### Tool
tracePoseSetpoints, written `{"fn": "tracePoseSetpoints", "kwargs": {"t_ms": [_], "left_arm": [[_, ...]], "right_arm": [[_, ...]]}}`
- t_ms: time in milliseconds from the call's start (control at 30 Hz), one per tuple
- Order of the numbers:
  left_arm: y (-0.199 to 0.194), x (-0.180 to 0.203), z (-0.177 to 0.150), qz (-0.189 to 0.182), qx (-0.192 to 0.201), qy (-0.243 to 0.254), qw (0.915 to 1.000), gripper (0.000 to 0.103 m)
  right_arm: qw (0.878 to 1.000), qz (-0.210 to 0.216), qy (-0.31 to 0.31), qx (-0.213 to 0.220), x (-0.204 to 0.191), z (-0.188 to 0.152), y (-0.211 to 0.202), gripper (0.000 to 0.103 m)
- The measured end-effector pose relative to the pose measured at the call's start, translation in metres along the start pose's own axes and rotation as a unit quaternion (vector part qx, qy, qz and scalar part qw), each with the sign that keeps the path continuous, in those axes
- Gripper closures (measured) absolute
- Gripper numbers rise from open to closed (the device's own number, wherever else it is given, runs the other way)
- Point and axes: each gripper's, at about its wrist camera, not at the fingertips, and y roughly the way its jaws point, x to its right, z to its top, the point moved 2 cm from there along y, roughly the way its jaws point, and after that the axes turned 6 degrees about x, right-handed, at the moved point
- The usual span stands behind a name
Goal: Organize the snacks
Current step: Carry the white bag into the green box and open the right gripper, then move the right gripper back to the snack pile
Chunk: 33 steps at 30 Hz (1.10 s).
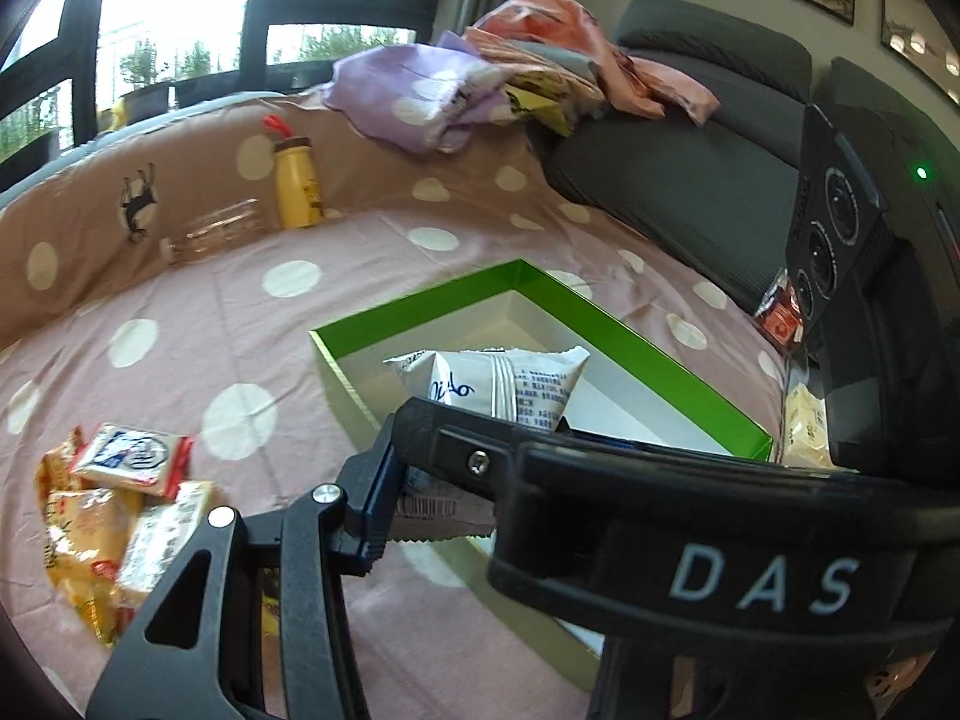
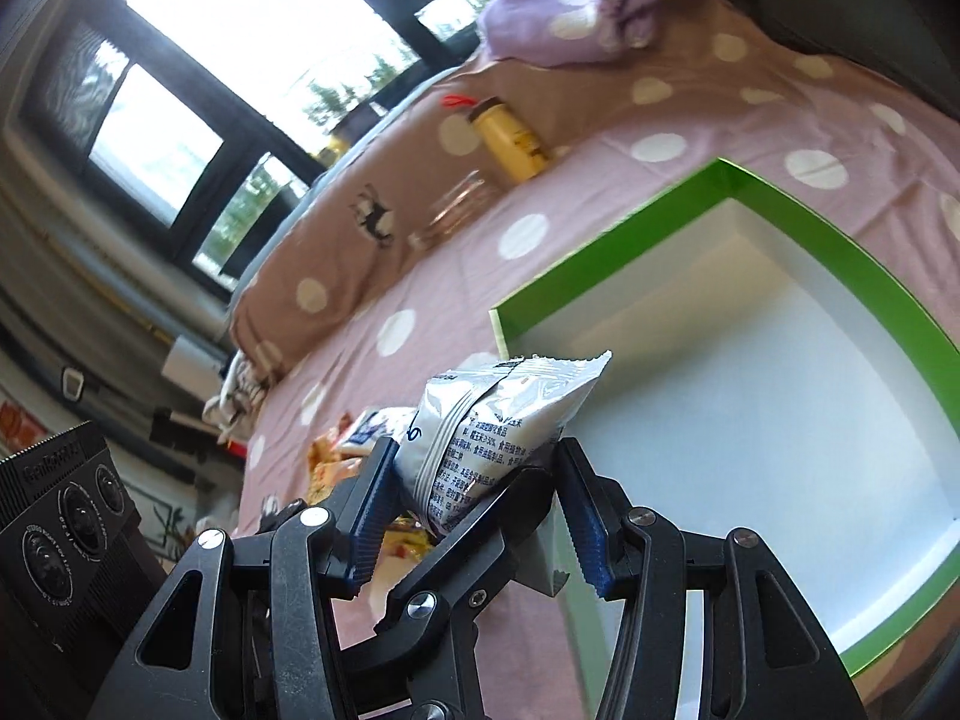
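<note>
White snack packet [image 2: 492, 420] clamped between the right gripper [image 2: 474, 498] pads, at the near rim of the green box [image 2: 606, 264], whose visible floor is bare. Left gripper [image 1: 456, 480] likewise clamps a white packet [image 1: 498, 384]. Loose snacks [image 1: 120, 516] remain on the dotted sheet [image 1: 252, 312]. The box's near part is hidden by the grippers.
</note>
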Motion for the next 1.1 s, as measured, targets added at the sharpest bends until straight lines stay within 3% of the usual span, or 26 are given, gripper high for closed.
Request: {"fn": "tracePoseSetpoints", "kwargs": {"t_ms": [167,367,633,767,900,1100], "left_arm": [[0.025,0.011,-0.004,-0.036,-0.032,-0.004,0.9988,0.057],[0.043,0.017,-0.007,-0.054,-0.055,-0.011,0.997,0.057],[0.044,0.012,-0.012,-0.048,-0.064,-0.03,0.9964,0.056],[0.031,0.006,-0.013,-0.022,-0.047,-0.016,0.9985,0.042],[0.006,-0.012,-0.011,-0.004,-0.022,-0.031,0.9993,0.019],[-0.04,-0.039,-0.017,0.049,0.008,-0.035,0.9981,0.01]], "right_arm": [[0.999,-0.035,0.027,-0.006,0.029,0.005,0.003,0.048],[0.997,-0.058,0.044,-0.017,0.05,0.004,0.006,0.048],[0.995,-0.084,0.042,-0.027,0.05,0.006,0.014,0.046],[0.992,-0.12,0.022,-0.01,0.046,0.007,0.011,0.023],[0.993,-0.116,0.009,-0.005,0.037,0.007,0.01,0.022],[0.992,-0.118,-0.044,0.009,0.005,0.003,0.009,0.015]]}}
